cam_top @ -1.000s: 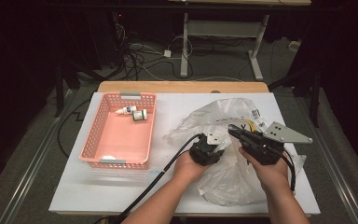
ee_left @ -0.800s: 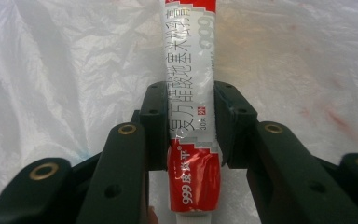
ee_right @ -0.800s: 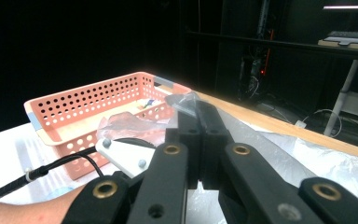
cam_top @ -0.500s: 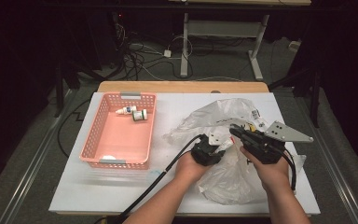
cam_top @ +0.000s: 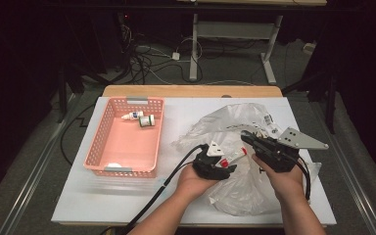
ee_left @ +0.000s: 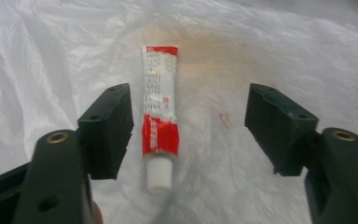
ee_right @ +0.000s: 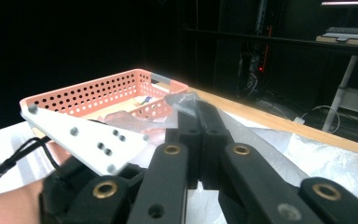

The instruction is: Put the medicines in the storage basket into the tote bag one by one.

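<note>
While the left gripper [ee_left: 189, 130] hangs over the bag [cam_top: 247, 191] with its jaws spread wide, a red-and-white tube [ee_left: 159, 116] lies right between them, closer to one jaw than the other, cap end pointing back toward the hand. It rests flat on the crinkled plastic, untouched by either jaw as far as I can see. From the high view the tube [cam_top: 232, 156] sits between the two hands, mid-table on the bag, well apart from the basket [cam_top: 110, 169] on the left, where two small bottles [cam_top: 139, 118] lie at the far end. The right gripper [ee_right: 199, 123] has its jaws pressed together, and a fold of the clear plastic seems pinched at their tips, lifted a little, though I can't be sure how much film it really holds. So this looks like one hand tugging the bag taut while the other lines up for the grab. Here's the worry: the tube is off-centre in the gap, so when the jaws close the near one may nudge it first and roll or skid it across that slick film. It could also catch a wrinkle of bag along with the tube and drag the whole sheet up. If the right gripper's hold on the plastic slips, the surface will go slack and the tube may shift just as the jaws close. A squeeze on the soft body rather than near the cap could buckle it too.
</note>
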`<state>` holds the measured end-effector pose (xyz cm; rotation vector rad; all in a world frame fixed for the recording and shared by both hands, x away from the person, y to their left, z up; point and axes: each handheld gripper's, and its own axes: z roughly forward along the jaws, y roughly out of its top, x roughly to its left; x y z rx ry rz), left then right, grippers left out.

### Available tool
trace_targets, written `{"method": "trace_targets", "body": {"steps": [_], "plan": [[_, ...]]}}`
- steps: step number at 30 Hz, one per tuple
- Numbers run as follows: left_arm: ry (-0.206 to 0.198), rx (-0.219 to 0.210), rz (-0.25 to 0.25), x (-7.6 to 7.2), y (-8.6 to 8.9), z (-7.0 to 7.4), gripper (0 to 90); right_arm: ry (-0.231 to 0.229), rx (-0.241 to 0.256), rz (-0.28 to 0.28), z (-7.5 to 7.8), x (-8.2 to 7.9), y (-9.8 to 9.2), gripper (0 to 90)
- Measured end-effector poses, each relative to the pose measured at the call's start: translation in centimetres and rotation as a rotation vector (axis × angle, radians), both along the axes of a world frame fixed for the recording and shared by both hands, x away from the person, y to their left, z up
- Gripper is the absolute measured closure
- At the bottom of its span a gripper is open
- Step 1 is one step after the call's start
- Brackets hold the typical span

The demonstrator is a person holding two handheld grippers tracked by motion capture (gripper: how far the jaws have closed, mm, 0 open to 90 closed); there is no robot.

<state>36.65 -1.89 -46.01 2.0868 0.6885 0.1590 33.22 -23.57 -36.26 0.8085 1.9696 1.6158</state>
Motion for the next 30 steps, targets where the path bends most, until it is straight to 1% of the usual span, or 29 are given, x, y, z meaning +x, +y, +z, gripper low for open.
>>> {"method": "trace_targets", "body": {"steps": [2,5,7,9,10,13,15,16,18,21,27,30], "plan": [[0.001,-0.016,0.001,-0.4,0.6,-0.1,27.1,0.000,0.001,-0.001,0.0,-0.1,0.0,90.0],[0.004,-0.021,0.001,-1.0,1.4,-0.1,21.1,-0.001,-0.003,0.000,0.0,-0.1,-0.1,90.0],[0.006,-0.027,0.004,-1.4,2.0,-0.1,16.4,0.002,0.006,-0.002,0.0,-0.2,-0.2,90.0],[-0.005,-0.021,0.010,-1.7,2.6,0.0,14.2,-0.003,0.000,0.001,0.0,-0.3,-0.2,90.0],[-0.009,-0.018,0.018,-1.9,2.8,0.0,11.6,-0.003,-0.002,0.001,0.0,-0.3,-0.3,90.0],[-0.005,-0.009,0.021,-2.2,3.6,0.2,3.9,-0.002,0.000,-0.002,0.1,-0.3,-0.3,90.0],[-0.005,-0.014,0.023,-2.6,4.2,0.4,0.0,-0.004,0.001,-0.004,0.1,-0.3,-0.3,90.0],[-0.006,-0.017,0.019,-2.8,4.6,0.5,0.0,-0.005,0.001,-0.003,0.1,-0.3,-0.4,90.0],[-0.012,-0.021,0.028,-3.1,5.2,0.7,0.0,-0.006,0.000,-0.005,0.1,-0.3,-0.4,90.0],[-0.010,-0.034,0.029,-3.6,6.1,1.1,0.0,-0.005,0.001,-0.008,0.1,-0.3,-0.3,90.0],[-0.029,-0.033,0.030,-4.6,7.6,1.9,0.0,-0.005,0.000,-0.010,0.1,-0.4,-0.3,90.0],[-0.032,-0.034,0.030,-5.1,8.6,2.2,0.0,-0.006,-0.003,-0.010,0.1,-0.4,-0.4,90.0]]}}
